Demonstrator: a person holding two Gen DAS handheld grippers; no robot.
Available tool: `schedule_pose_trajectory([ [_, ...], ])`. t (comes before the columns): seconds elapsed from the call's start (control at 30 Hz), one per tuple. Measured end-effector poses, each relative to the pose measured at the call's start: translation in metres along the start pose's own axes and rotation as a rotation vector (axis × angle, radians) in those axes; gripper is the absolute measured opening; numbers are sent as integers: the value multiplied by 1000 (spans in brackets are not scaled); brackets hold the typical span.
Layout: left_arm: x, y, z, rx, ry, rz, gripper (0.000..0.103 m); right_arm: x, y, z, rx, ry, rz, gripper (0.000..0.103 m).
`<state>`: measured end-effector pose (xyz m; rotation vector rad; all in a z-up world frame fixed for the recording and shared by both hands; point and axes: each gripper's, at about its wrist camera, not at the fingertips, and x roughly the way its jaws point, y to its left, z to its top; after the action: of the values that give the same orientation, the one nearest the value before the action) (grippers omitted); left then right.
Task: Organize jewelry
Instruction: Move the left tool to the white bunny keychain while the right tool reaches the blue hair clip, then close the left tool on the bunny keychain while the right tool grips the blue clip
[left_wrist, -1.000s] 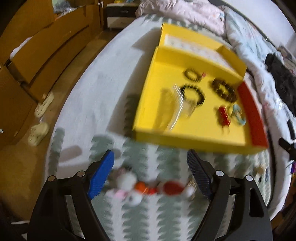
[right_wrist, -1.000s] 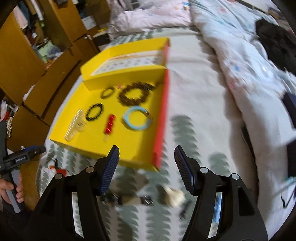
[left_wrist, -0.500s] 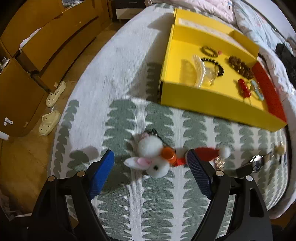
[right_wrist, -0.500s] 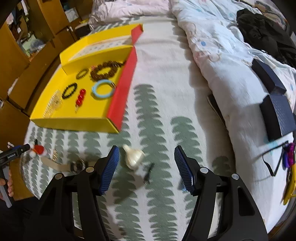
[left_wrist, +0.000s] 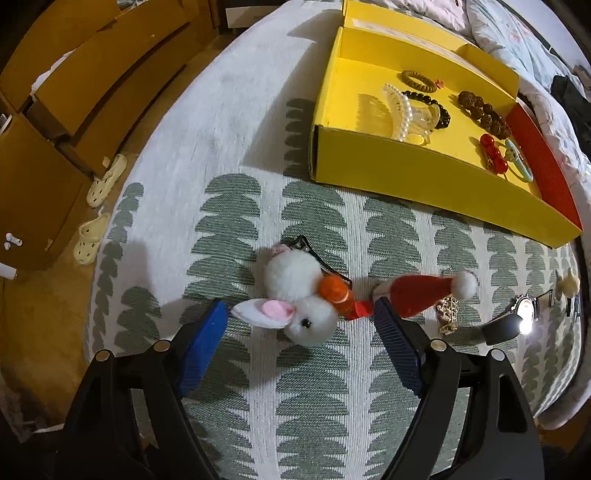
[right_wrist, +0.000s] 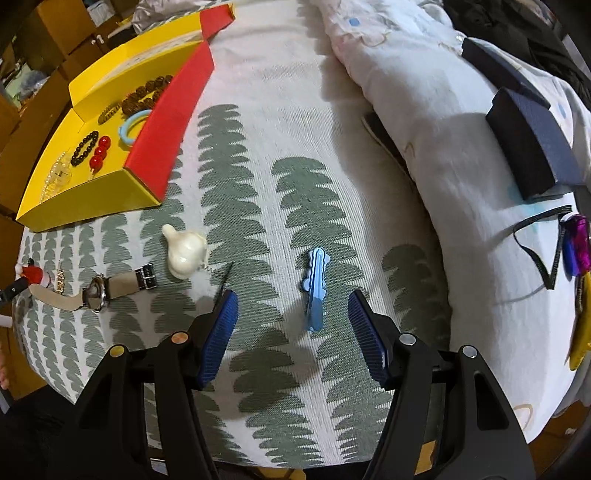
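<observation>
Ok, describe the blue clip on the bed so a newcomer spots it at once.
Start at the yellow tray on the tree-patterned bedspread. Move right past the cream garlic-shaped charm. The blue hair clip lies alone between the open right tongs: the only flat, wavy-edged, light-blue piece outside the tray.

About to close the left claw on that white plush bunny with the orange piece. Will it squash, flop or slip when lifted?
The plush bunny looks like soft fluffy pompoms, so it will probably compress between the left claw pads rather than slip. Its ear and the attached orange piece may dangle loosely. It is likely light for its size, and not prone to rolling on the woven bedspread.
</observation>
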<state>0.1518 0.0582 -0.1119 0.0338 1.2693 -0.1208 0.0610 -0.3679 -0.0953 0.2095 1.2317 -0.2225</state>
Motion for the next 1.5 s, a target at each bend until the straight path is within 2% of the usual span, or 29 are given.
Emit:
schedule_pose_trajectory([
  [0.23,15,3,2,-19,39,-5,80,13,-9,4,31,21,3,61],
  [0.37,19,3,3,-18,47,4,80,25,-12,4,34,53,-1,45],
  [0.43,20,1,3,-14,44,7,80,29,-11,4,28,61,-5,41],
  [0.67,20,1,5,-26,48,-8,80,33,-8,6,21,62,4,29],
  [0.93,25,5,6,-32,44,-13,80,37,-7,11,29,65,30,21],
  [0.97,25,6,7,-34,43,-15,78,36,-9,12,34,64,32,16],
  [1.1,25,11,9,-43,38,-38,64,34,-10,11,46,59,43,16],
  [1.13,25,11,9,-44,40,-48,54,34,-10,11,49,56,42,16],
  [1.17,25,11,10,-45,42,-60,49,34,-10,11,50,57,42,16],
  [1.37,21,20,12,-66,45,-102,44,27,-22,11,72,48,52,16],
  [1.5,9,25,13,-91,18,-122,43,14,-24,14,83,20,65,16],
])
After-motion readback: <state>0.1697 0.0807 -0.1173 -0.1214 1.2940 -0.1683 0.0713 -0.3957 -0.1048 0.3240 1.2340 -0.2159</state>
